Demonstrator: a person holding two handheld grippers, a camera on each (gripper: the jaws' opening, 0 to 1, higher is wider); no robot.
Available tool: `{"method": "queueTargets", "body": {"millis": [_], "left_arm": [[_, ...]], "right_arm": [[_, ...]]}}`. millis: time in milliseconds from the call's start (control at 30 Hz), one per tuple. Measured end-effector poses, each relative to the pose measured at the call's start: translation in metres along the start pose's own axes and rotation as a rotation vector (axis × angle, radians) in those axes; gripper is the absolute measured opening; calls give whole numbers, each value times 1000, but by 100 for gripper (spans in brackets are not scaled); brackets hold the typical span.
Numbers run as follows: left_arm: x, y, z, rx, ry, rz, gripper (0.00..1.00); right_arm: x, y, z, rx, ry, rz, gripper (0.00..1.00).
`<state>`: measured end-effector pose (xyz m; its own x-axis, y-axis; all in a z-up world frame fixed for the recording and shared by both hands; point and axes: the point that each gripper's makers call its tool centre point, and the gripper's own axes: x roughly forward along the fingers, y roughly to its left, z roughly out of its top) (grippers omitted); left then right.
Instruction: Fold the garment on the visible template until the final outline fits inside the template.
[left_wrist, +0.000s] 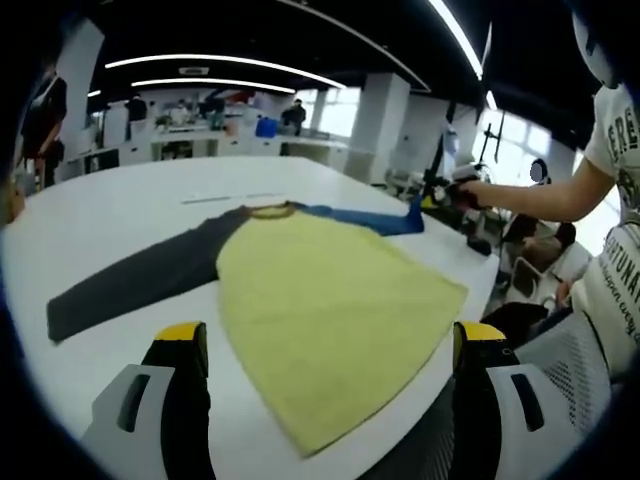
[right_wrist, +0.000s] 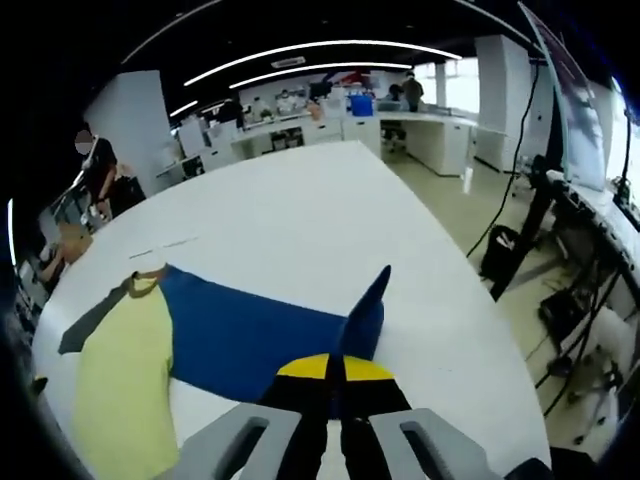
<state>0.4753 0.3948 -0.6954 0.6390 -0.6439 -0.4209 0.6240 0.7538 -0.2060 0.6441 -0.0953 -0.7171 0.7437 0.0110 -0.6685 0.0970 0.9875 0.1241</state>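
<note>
A long-sleeved shirt lies flat on the white table (left_wrist: 120, 210). Its yellow body (left_wrist: 320, 300) is in the middle, a dark grey sleeve (left_wrist: 140, 280) stretches left, and a blue sleeve (left_wrist: 360, 217) runs right. My left gripper (left_wrist: 330, 345) is open near the table's front edge, its yellow-tipped fingers (left_wrist: 182, 335) either side of the shirt's hem. My right gripper (right_wrist: 337, 368) is shut on the blue sleeve's cuff (right_wrist: 368, 305), which is lifted to a point. The rest of the blue sleeve (right_wrist: 250, 340) lies flat, beside the yellow body (right_wrist: 125, 390). The right gripper (left_wrist: 445, 198) also shows at the far right.
A person's arm (left_wrist: 540, 195) reaches in from the right. A white mesh chair (left_wrist: 570, 350) stands at the table's near right edge. Faint lines (left_wrist: 205, 200) mark the table beyond the collar. Desks and people are far behind; the floor and cables (right_wrist: 520, 250) lie right of the table.
</note>
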Motion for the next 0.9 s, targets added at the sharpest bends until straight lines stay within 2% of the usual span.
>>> {"method": "queueTargets", "body": {"millis": [367,767,900], "left_arm": [[0,-3,5,15,-10,1,99],[-1,-6,6,18,-13,-1,99],[-1,-6,8,20,-22,-1,99]], "right_arm": [[6,38,3,-38,16,102,0],[14,70,8,-49,9,166,0],[17,81,6,-91,27,178,0]]}}
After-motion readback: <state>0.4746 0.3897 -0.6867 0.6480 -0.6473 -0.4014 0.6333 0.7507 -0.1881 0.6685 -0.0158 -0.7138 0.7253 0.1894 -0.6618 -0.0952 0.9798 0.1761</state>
